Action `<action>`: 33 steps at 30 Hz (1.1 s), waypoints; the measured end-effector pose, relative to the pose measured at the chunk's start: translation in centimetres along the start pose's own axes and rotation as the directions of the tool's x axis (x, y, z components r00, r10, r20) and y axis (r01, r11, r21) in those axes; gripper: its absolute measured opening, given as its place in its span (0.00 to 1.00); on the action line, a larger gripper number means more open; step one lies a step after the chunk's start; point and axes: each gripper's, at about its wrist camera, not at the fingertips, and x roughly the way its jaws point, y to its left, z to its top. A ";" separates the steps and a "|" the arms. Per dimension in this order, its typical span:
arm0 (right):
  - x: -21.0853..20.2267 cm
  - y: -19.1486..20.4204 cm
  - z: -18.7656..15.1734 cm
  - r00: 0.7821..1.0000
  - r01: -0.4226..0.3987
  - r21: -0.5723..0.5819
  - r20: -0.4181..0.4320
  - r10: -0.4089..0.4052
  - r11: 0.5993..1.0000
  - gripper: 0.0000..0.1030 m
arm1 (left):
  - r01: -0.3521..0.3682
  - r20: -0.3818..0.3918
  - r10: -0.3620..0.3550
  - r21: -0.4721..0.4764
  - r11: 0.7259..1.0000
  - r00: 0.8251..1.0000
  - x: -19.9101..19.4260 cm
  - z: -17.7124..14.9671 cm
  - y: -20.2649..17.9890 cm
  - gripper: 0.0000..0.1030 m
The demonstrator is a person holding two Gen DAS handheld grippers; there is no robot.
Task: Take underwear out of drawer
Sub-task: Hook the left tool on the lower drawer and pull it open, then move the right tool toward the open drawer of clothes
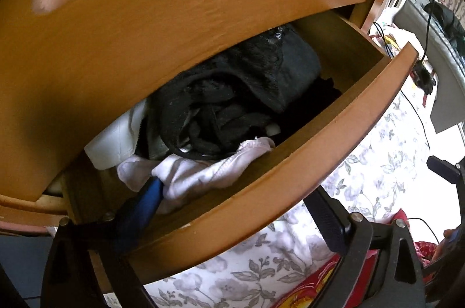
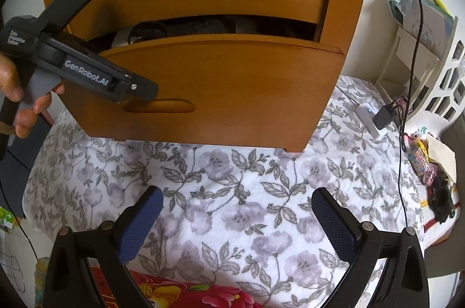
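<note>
White cotton underwear (image 1: 197,177) lies bunched at the near left corner of a half-open wooden drawer (image 1: 290,162), its long axis running left to right along the drawer's front panel, one frilled end pointing right toward a heap of black lace garments (image 1: 232,101). The left hand-held gripper (image 1: 241,200) straddles that panel, jaws spread wide, one blue finger (image 1: 151,194) dipped inside against the white fabric and the other outside, gripping nothing yet, apparently lining up for a pinch. The right hand-held gripper (image 2: 237,202) hangs released and empty over the floral bedspread (image 2: 232,191), kept clear of the chest, seemingly waiting its turn.
</note>
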 end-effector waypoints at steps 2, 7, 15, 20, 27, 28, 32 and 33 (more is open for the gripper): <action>-0.2 0.0 0.0 1.000 -0.001 -0.001 0.002 0.001 1.000 1.00 | -0.002 -0.006 0.002 0.010 1.000 1.000 0.2 -0.5 0.2 0.94; -0.9 -0.1 0.0 1.000 0.003 0.003 0.010 -0.003 1.000 1.00 | 0.002 -0.017 -0.002 0.023 1.000 1.000 0.1 -1.6 0.1 0.94; -2.4 0.3 -0.2 1.000 -0.001 -0.008 0.028 0.001 1.000 1.00 | 0.013 -0.019 -0.013 0.020 1.000 1.000 -1.0 -2.8 -0.1 0.94; -3.3 0.4 -0.6 0.999 -0.005 -0.010 0.034 0.005 1.000 1.00 | 0.015 -0.025 -0.015 0.017 1.000 1.000 -1.4 -3.6 -0.1 0.94; -4.5 0.4 -1.5 0.999 -0.003 -0.015 0.040 0.003 1.000 1.00 | 0.020 -0.026 -0.020 0.018 1.000 0.999 -2.2 -3.9 -0.3 0.94; -4.7 0.4 -1.6 0.999 -0.002 -0.017 0.041 0.003 1.000 1.00 | 0.023 -0.026 -0.023 0.015 1.000 0.999 -2.3 -4.0 -0.2 0.94; -5.6 0.5 -2.1 0.999 -0.001 -0.021 0.050 0.002 1.000 1.00 | 0.029 -0.032 -0.029 0.009 1.000 0.999 -2.6 -3.4 0.4 0.94; -5.7 0.4 -2.1 0.999 -0.001 -0.021 0.051 0.002 1.000 1.00 | 0.029 -0.034 -0.028 0.010 1.000 0.999 -2.5 -3.5 0.4 0.94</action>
